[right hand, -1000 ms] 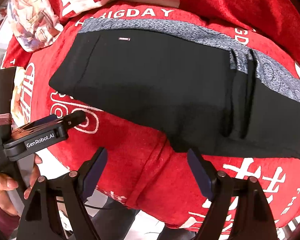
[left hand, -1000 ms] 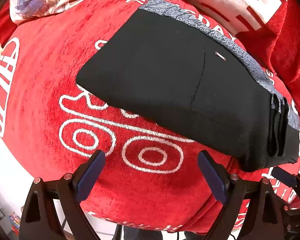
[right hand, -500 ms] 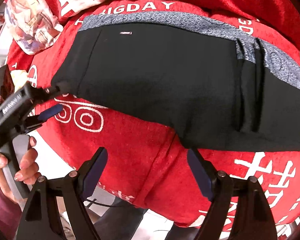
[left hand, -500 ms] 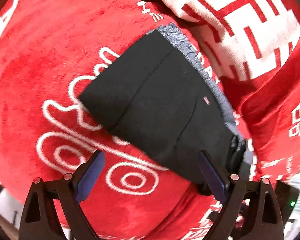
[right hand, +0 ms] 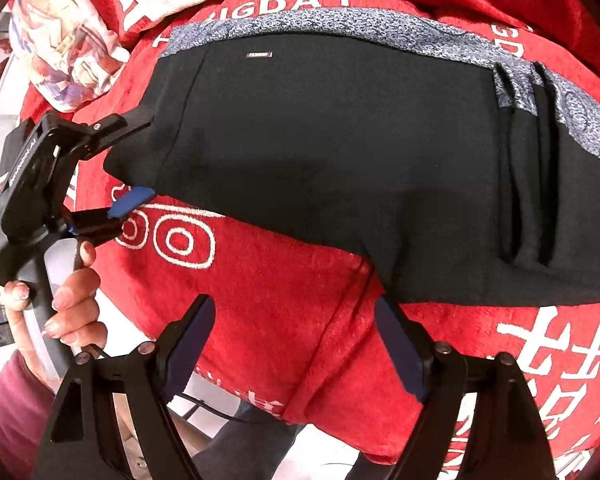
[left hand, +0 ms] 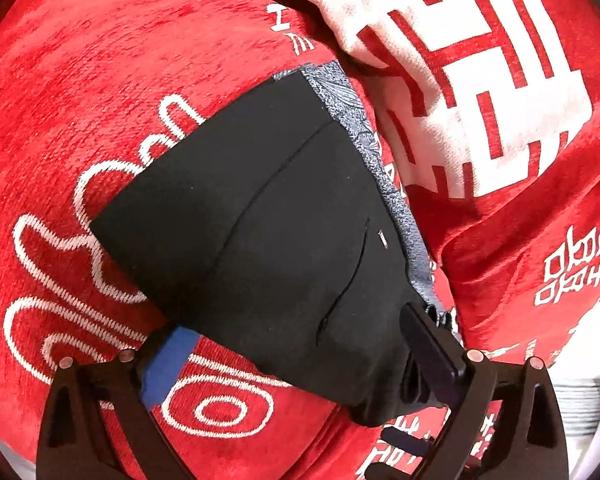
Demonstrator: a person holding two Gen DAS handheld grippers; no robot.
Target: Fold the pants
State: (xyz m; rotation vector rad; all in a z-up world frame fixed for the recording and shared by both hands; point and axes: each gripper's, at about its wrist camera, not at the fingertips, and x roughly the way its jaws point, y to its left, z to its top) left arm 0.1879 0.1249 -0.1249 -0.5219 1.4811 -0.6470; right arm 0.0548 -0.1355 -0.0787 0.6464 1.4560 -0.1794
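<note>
Both grippers stand with jaws apart. On my left gripper the two fingers straddle the near left corner of the pants: one black finger sits on top of the cloth, and the blue pad lies below the edge, against the red cover. I cannot tell whether the pads press the fabric yet; they look apart. My right gripper hangs wide open over bare red cloth, just short of the lower edge of the pants, with nothing between its pads.

That lower edge runs free along the red cover, so there is room in front of it. The far edge, with its grey patterned waistband, lies close to a rumpled red-and-white blanket, which crowds that side. At the right, a few narrow folds bunch up in the fabric.

Underfoot is a soft, rounded surface draped in red plush with white circles and lettering. A floral cushion sits at the far left, and a hand in a maroon sleeve holds the left tool's grip.

From my right camera, the black pants lie flat, already folded into a long band whose long axis runs left to right across the view.
</note>
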